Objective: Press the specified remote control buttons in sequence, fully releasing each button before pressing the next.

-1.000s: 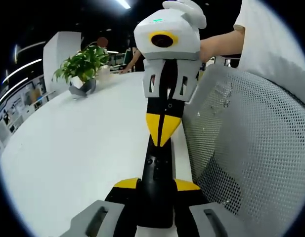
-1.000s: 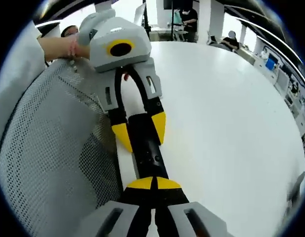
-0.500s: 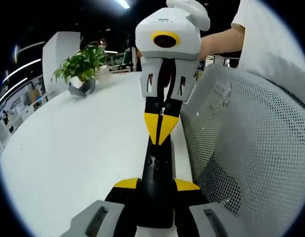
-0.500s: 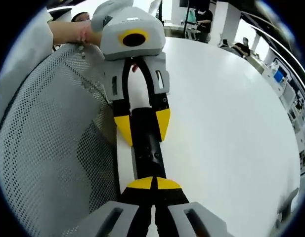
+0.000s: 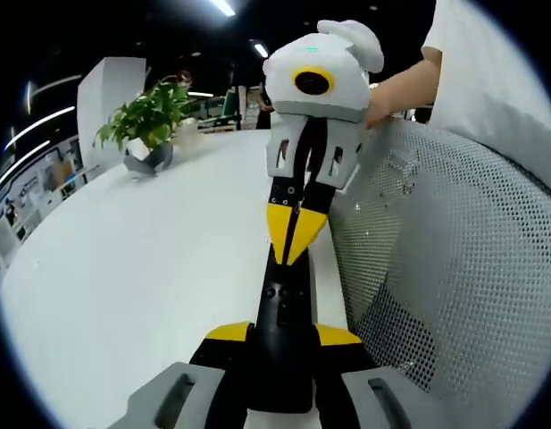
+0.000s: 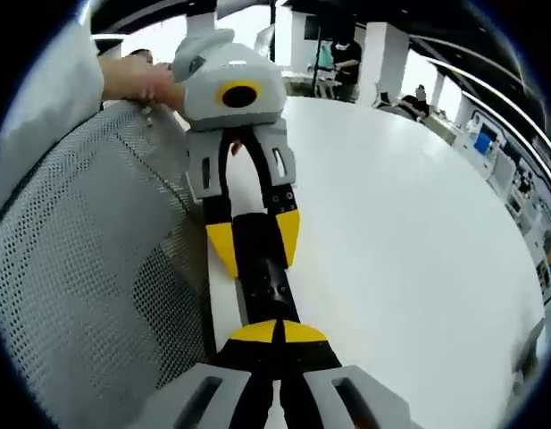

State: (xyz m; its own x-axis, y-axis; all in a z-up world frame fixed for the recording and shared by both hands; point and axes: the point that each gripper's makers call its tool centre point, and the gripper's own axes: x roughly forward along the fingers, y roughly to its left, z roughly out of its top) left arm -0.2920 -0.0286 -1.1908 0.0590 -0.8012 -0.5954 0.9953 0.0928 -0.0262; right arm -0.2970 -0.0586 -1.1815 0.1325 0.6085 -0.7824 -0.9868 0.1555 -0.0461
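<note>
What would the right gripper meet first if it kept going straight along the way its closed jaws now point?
Most likely the black remote control right under its tips: the right gripper is shut and sits at the remote's near end. Beyond that lies the left gripper, clamping the remote's far end. Whether the tips already touch is unclear.

So both grippers are pointed at each other, nose to nose. The left gripper [image 6: 253,241] has its yellow-tipped jaws spread apart, clamped on either side of the black bar between them. The right gripper [image 5: 296,234] has its yellow tips pinched together into a point, resting on the top face of that same bar. A bare hand [image 6: 139,80] grips the back of the left one, and a forearm [image 5: 402,82] in a short white sleeve reaches in behind the right one.
</note>
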